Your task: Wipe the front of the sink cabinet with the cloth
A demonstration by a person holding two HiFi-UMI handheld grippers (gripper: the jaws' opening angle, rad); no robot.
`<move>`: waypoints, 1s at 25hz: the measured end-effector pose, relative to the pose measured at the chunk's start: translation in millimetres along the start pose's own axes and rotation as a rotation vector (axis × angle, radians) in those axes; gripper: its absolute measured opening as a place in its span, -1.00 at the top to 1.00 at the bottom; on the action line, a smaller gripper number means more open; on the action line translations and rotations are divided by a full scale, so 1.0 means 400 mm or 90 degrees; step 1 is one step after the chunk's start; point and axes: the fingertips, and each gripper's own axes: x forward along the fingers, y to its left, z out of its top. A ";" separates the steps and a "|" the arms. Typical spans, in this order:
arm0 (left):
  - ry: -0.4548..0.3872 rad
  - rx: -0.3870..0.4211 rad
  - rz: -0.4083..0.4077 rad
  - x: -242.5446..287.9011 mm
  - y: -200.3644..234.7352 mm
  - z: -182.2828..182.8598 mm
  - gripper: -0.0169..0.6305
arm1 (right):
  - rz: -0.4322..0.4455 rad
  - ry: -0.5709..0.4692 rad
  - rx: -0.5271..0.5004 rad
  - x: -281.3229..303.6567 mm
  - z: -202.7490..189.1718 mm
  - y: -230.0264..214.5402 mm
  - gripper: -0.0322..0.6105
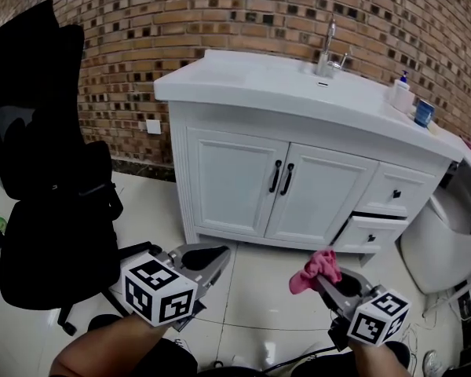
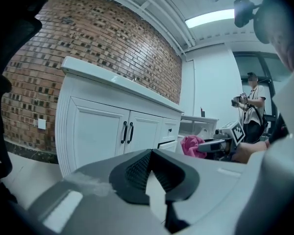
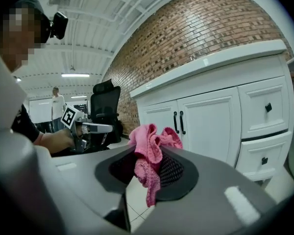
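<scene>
Standing on glossy pale floor tiles (image 1: 259, 289), the white sink cabinet (image 1: 220, 171) backs onto a brick wall (image 1: 220, 14). A black office chair (image 1: 47, 171) sits to its left. The cabinet front shows two doors, each with one black handle (the pair meet at the middle seam), and to their right two drawers (image 1: 396, 191), the lower one pulled slightly out. On the countertop are one faucet (image 1: 328, 49), one soap bottle (image 1: 400, 93) and one blue cup (image 1: 424, 113) at the far right end.

Two grippers hover near the camera, well apart from the cabinet. The left gripper (image 1: 212, 254) has its jaws pressed together with nothing between them. The right gripper (image 1: 323, 277) is clamped on the pink cloth (image 1: 314, 269), which bunches up above the jaw tips and hangs down between them in the right gripper view. The cloth touches no part of the cabinet front.
</scene>
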 end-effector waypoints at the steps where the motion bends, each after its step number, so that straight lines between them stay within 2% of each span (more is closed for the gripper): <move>1: 0.002 0.000 0.004 0.000 0.005 -0.003 0.93 | -0.002 -0.003 -0.005 -0.002 0.004 0.001 0.59; 7: 0.008 -0.004 0.017 0.006 0.022 -0.011 0.93 | 0.003 -0.005 -0.033 0.004 0.023 0.019 0.60; 25: 0.015 -0.004 0.004 0.014 0.009 -0.019 0.93 | -0.004 -0.004 -0.004 0.010 0.019 -0.003 0.60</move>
